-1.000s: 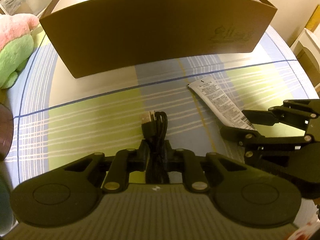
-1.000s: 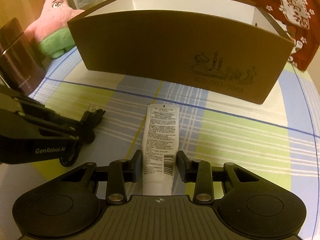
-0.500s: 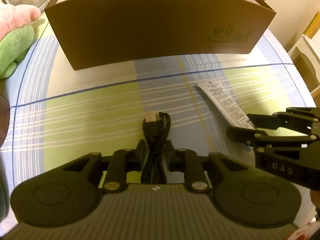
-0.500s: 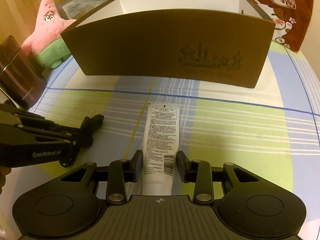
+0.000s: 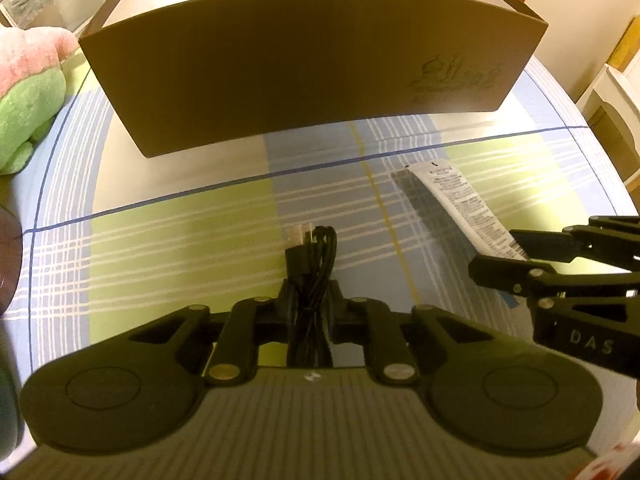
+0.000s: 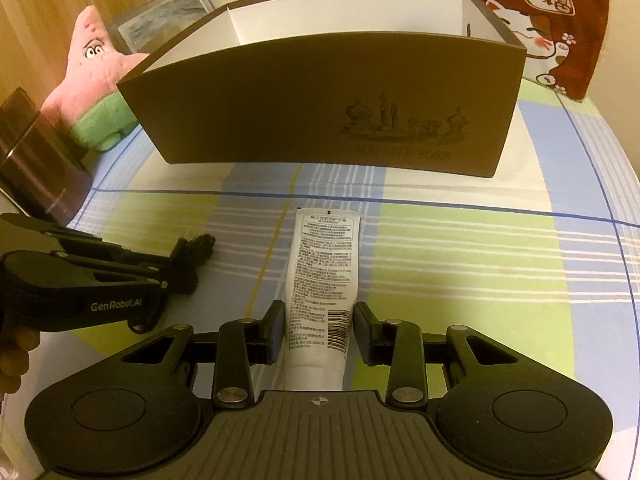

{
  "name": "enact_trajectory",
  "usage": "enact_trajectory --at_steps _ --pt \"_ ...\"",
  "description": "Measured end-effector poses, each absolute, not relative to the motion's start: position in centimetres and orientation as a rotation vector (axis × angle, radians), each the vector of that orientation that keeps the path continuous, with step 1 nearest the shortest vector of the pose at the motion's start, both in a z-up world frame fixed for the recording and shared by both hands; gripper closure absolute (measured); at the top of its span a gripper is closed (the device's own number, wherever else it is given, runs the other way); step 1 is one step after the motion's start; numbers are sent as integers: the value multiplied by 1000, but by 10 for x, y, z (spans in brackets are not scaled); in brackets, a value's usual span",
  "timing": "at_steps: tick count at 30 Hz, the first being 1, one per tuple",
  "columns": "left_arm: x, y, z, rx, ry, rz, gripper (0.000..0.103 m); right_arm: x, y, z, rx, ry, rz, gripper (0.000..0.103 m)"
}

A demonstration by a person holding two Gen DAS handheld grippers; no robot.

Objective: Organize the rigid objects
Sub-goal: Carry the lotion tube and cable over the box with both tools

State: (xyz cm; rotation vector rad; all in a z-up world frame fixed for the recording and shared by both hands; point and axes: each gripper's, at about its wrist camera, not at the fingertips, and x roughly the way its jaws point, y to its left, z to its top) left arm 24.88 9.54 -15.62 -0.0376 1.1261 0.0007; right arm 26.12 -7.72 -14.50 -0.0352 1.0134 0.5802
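Cable (image 5: 310, 276) is clamped in left gripper (image 5: 310, 304); tube (image 6: 322, 280) is clamped in right gripper (image 6: 318, 326); neither is in the box (image 6: 320, 120) yet.

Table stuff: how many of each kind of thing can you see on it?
Box: 1
Tube: 1
Cable: 1
Plush toy: 1
Dark container: 1
Total: 5

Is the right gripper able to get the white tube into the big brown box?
Probably yes: the right gripper holds the white tube, and only bare checked tablecloth lies before the open-topped brown box.
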Motion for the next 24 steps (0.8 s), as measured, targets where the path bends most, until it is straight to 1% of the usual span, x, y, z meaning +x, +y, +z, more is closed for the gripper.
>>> enact_trajectory --at_steps 11,24 --pt "229 103 -139 -58 1081 15 90 255 -85 -134 -12 987 586 66" --pt "206 108 -97 -90 979 30 90 237 -89 -105 17 931 618 66"
